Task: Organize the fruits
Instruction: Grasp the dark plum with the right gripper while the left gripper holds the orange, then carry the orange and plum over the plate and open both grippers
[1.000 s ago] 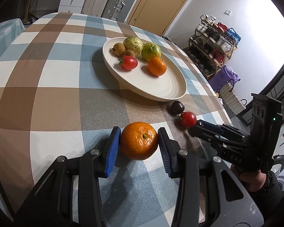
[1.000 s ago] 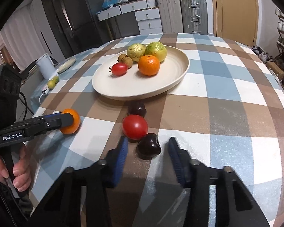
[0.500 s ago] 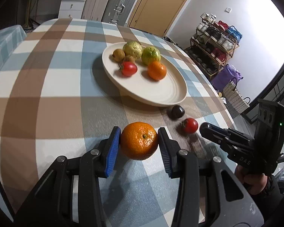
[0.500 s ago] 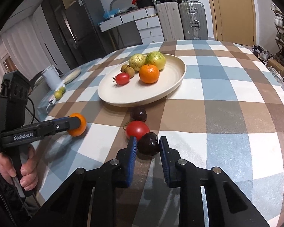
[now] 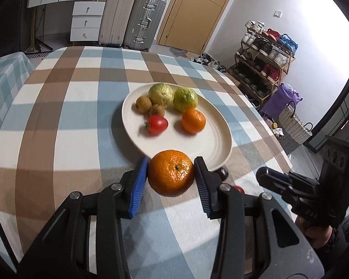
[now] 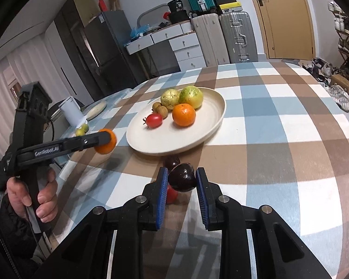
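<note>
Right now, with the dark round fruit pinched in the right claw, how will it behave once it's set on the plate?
The dark fruit looks smooth and glossy, so it may slip between the right claw's pads. Being rounded, it will probably roll on the plate, whose raised rim should stop it.

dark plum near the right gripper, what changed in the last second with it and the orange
The right gripper closed on the dark purple plum and lifted it off the checked tablecloth. The left gripper, already clamping the round orange mandarin, raised it toward the cream plate. Unchanged: the fruit on the plate, the red tomato and the second dark plum on the cloth.
</note>
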